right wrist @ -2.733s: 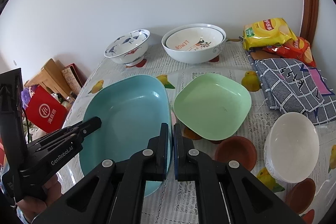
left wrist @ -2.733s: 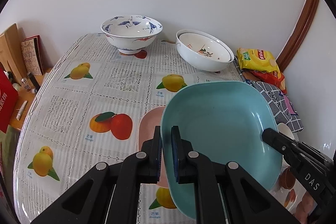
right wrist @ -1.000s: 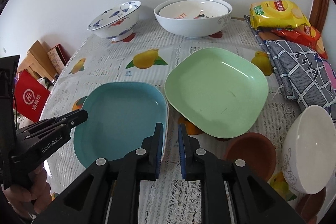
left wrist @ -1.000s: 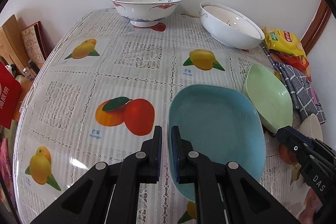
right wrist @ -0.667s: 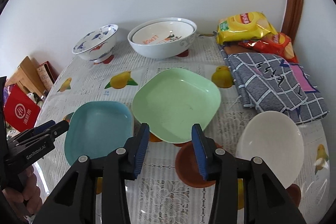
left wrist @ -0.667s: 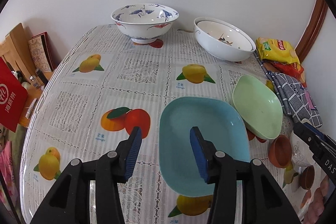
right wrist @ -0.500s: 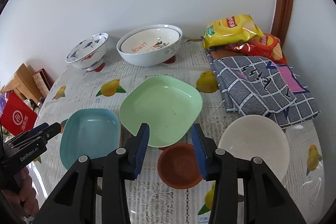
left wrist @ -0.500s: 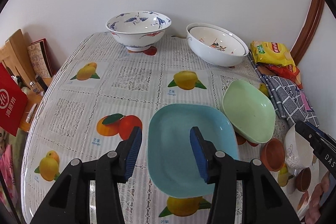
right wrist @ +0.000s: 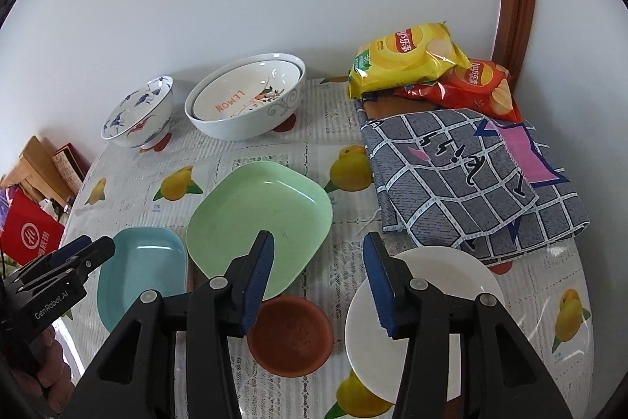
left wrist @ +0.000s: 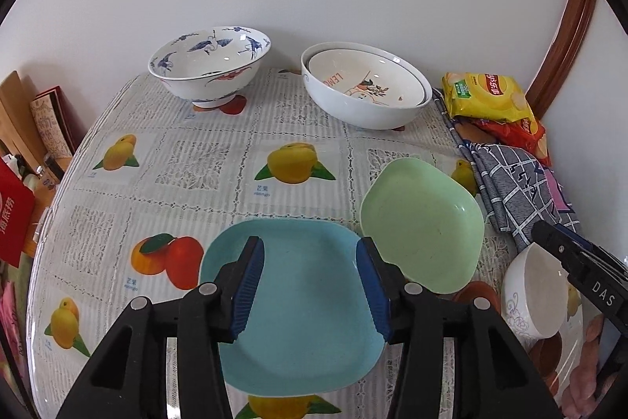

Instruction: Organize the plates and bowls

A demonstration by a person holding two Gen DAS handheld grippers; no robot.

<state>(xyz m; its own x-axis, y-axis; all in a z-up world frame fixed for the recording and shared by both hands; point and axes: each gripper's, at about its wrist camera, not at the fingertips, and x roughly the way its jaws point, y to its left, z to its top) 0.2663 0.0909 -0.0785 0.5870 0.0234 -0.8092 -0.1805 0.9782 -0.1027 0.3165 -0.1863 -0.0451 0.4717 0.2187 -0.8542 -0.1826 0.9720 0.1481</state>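
My left gripper [left wrist: 310, 285] is open over the flat blue square plate [left wrist: 298, 305]. My right gripper [right wrist: 318, 285] is opening, holding nothing.

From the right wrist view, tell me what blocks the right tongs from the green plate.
Nothing visible does. The right tongs, opening and empty, hang above the green plate's near edge. The brown saucer lies nearer, partly under that edge, and the blue plate sits beside it.

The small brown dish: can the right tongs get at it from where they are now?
Probably yes. The brown dish lies uncovered just below the right tongs, whose jaws are opening and empty; the green plate and white plate flank it closely.
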